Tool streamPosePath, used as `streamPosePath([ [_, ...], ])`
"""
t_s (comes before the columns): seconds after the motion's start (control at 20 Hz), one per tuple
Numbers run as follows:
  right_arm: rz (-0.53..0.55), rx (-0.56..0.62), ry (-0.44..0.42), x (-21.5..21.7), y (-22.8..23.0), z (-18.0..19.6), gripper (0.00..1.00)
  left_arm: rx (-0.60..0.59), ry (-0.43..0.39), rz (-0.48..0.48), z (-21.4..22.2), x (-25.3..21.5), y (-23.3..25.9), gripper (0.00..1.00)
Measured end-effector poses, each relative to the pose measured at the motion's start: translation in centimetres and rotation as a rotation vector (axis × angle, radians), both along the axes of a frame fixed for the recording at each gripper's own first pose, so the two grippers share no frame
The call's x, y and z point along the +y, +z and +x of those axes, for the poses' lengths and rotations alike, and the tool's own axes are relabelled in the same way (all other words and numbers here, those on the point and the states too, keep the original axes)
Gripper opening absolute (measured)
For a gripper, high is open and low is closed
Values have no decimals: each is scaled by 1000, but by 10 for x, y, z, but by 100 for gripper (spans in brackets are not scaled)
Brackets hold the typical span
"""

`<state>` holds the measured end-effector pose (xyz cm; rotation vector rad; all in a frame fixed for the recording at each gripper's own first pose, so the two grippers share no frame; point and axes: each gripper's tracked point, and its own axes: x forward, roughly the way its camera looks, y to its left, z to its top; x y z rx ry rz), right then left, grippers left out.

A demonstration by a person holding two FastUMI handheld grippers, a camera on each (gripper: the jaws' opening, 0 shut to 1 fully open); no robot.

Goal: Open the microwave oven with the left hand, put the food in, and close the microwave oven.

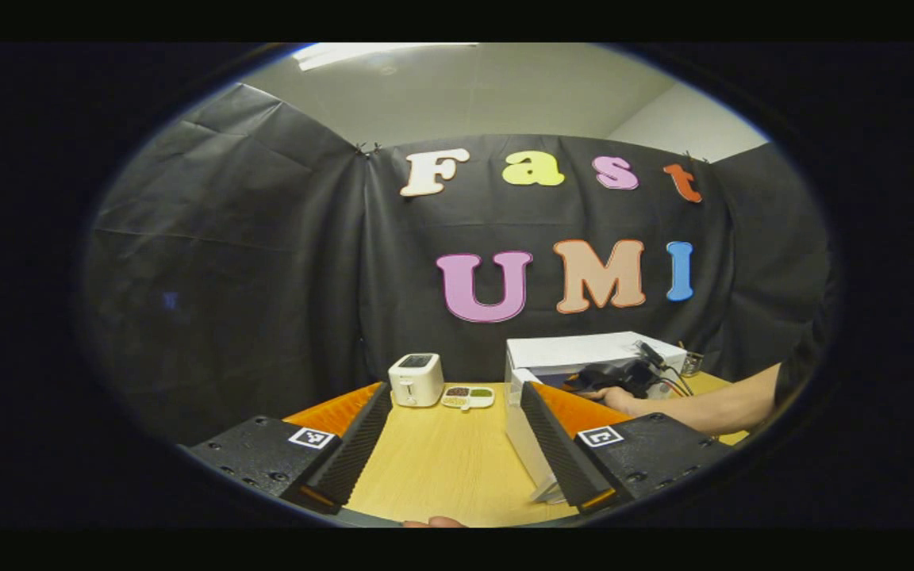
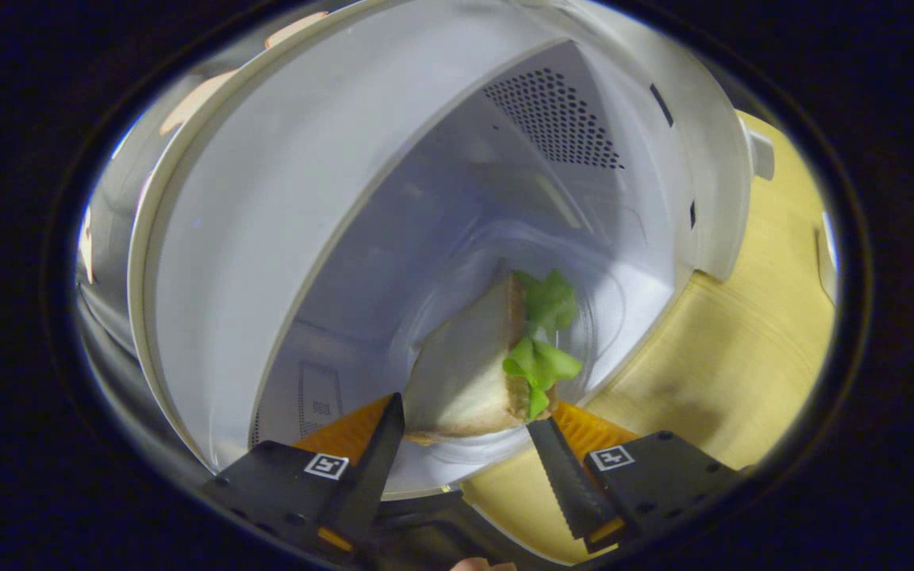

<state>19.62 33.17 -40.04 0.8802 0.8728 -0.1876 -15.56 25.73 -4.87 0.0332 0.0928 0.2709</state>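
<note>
A sandwich (image 2: 473, 373) with green lettuce sits on the glass turntable (image 2: 608, 309) inside the open microwave oven (image 2: 282, 182), low in the centre of the right gripper view, between the fingers of the right hand-held gripper (image 2: 465, 432). Its jaws stand moderately apart and flank the bread closely; whether either finger touches it cannot be told, so the food appears to be at the point of release. In the left gripper view, the left hand-held gripper (image 1: 453, 432) hangs wide and empty over the wooden counter (image 1: 441, 460), well back from the oven, whose white door (image 1: 524, 432) stands swung open at the lower right of the frame. There a bare forearm (image 1: 711, 404) reaches toward the oven mouth. A white toaster (image 1: 416, 379) and a small snack tray (image 1: 468, 396) stand at the back of the counter, centre frame. To finish this step cleanly, the right jaws should spread fully and back straight out so the bread is not dragged off the turntable; then the left can push the door shut. No brand or label on the oven or toaster is legible.
</note>
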Motion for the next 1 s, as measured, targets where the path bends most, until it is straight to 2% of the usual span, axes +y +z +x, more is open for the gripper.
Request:
streamPosePath([
  [0.05, -2, 9, 6, -1, 0, -3, 84, -1, 3, -2, -1, 0, 0, 95],
  [0.3, -25, 37, 65, -3, -2, -19, 87, -10, 2, -20, -6, -3, 0, 95],
  [0.35, -41, 35, 73, -5, -3, -21, 98, -10, 1, -23, -7, -4, 0, 95],
  [0.85, -43, 15, 109, -15, 2, -42, 98, -14, -7, -26, -17, -14, 0, 95],
  [1.0, -25, -23, 114, -16, 14, -49, 98, -17, -8, -27, -21, -17, 0, 95],
])
